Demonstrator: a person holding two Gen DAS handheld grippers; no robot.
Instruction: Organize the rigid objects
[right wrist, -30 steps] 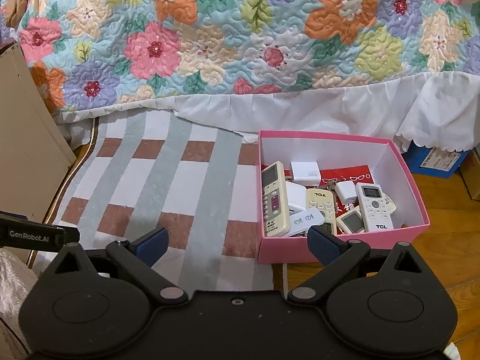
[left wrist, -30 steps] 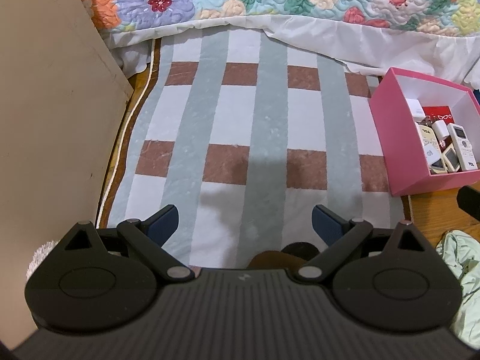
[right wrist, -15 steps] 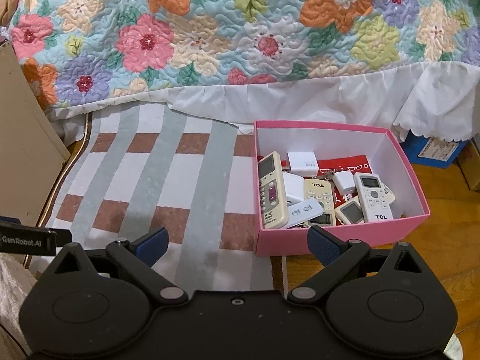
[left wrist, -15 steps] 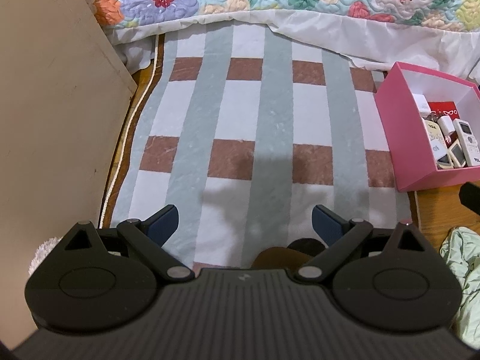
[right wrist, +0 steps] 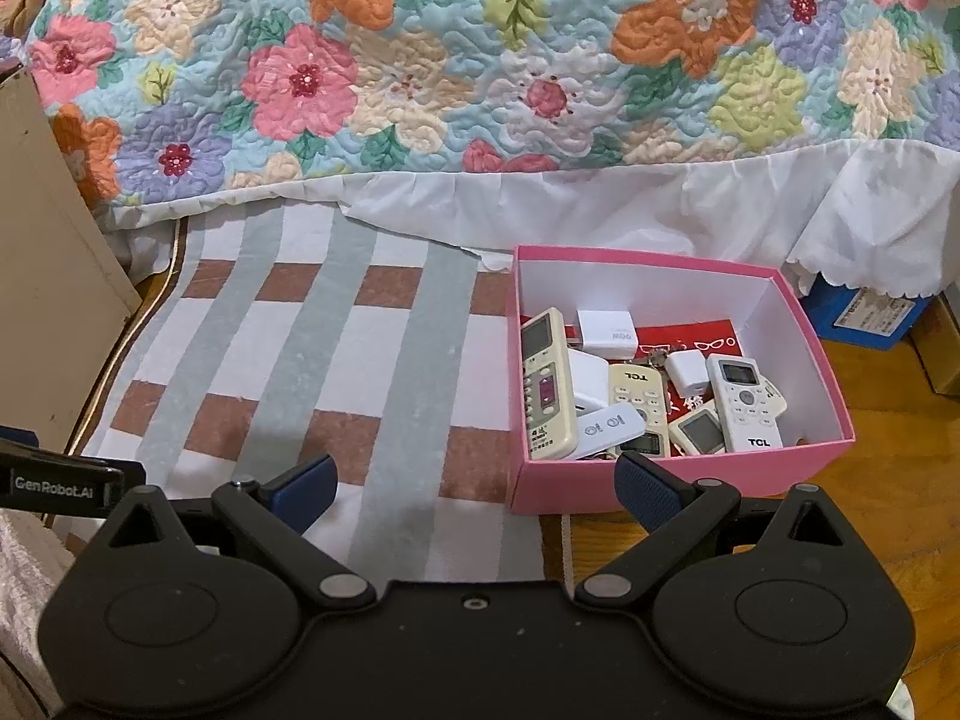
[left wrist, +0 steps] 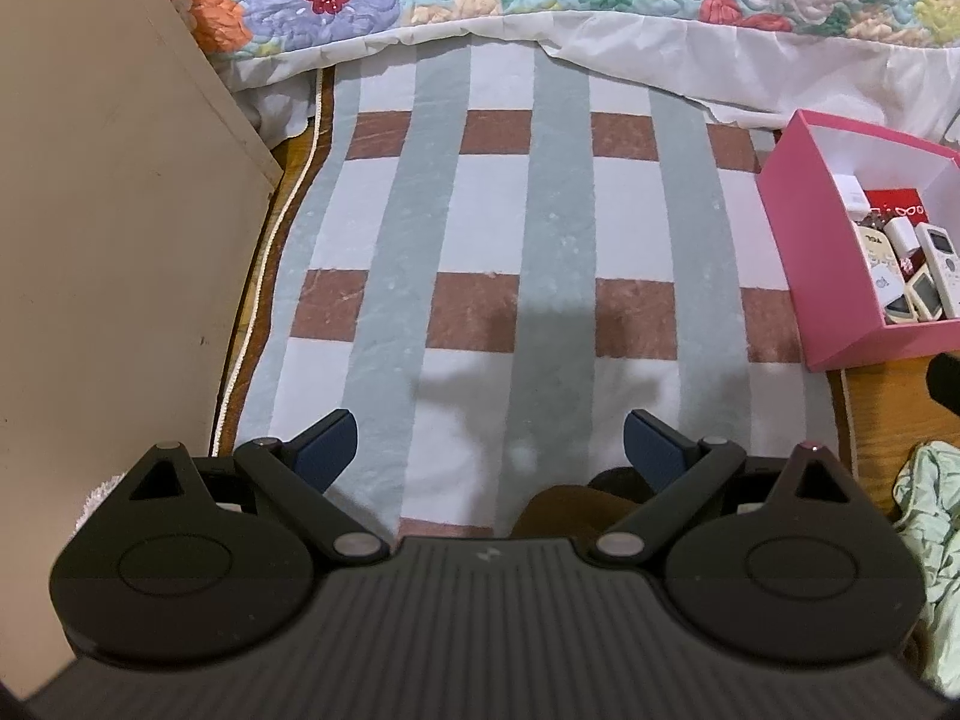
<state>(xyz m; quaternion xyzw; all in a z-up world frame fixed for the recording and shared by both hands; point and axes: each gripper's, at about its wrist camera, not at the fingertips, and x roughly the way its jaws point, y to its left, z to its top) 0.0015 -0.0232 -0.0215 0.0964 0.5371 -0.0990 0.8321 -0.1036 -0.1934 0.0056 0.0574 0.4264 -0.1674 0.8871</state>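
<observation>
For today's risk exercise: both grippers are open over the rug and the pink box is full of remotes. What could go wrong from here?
1. The remotes and chargers lie piled and overlapping in the pink box, so closing on the white TCL remote may drag its neighbours.
2. The box sits partly off the rug edge, so a push might tilt or slide it.
3. The right gripper could clip the box's near wall.
</observation>
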